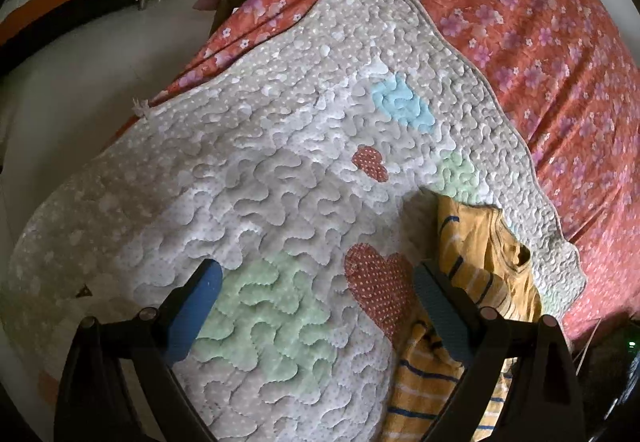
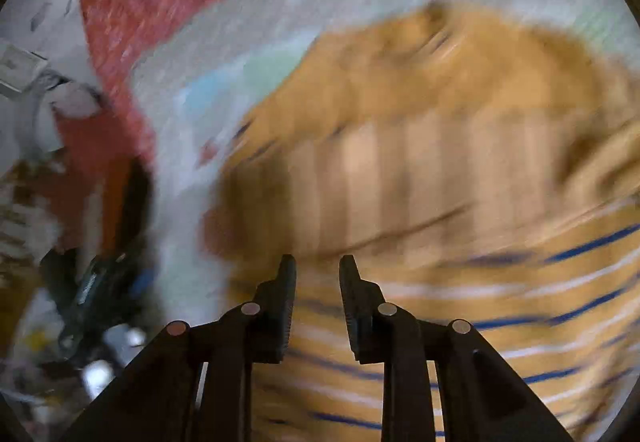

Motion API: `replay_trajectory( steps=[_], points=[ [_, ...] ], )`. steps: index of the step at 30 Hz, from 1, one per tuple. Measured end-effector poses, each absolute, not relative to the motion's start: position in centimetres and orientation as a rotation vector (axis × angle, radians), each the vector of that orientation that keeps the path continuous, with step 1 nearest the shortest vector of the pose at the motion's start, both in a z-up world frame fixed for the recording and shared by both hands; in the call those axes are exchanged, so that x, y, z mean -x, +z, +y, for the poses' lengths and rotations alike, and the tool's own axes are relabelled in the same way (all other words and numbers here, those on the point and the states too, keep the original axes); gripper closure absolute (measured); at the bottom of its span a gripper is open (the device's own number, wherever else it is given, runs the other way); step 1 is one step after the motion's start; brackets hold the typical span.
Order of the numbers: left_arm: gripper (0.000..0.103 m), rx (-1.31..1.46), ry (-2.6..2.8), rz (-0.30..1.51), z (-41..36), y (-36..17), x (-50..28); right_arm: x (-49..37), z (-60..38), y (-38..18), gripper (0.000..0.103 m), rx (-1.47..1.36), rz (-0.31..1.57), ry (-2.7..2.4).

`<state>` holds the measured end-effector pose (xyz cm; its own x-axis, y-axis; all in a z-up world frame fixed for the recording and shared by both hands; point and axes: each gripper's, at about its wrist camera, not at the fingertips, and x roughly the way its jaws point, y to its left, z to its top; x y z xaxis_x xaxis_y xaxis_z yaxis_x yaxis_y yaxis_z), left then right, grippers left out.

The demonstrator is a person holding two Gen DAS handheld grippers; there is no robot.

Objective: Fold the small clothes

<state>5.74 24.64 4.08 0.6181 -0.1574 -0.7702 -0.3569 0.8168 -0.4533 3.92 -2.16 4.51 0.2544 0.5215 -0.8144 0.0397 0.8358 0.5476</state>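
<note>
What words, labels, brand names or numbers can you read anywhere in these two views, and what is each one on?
None can be read.
The yellow striped shirt shows dark blue marks, but no legible letters.
The quilted mat carries only hearts and coloured patches, no writing.
The floral bedspread has flowers only.
The right wrist view is too motion-blurred to read; the pale box at its left edge shows nothing legible.

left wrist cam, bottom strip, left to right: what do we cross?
Left tongs' blue finger → mint-green quilt patch → red dotted heart patch → grey-padded finger → yellow striped shirt.
</note>
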Motion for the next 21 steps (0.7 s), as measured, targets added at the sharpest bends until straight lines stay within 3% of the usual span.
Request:
replay_trajectory(
  steps=[6,13,21],
  points=[
    [0.007,0.679,0.121,0.912,25.8,3.9,-5.7,-6.3,2.3,0.8,0.074,-0.502,1.313,0.299],
    [0.007,0.723,0.128,0.878,27.1,4.5,-5.3,-9.7,3.9,4.2,0.067,-0.425,1.155,0.307],
    [0.007,0.78,0.114,0.866,28.0,4.7,-4.8,-5.2,3.9,5.5,0.062,-0.338,1.171,0.336]
  ],
)
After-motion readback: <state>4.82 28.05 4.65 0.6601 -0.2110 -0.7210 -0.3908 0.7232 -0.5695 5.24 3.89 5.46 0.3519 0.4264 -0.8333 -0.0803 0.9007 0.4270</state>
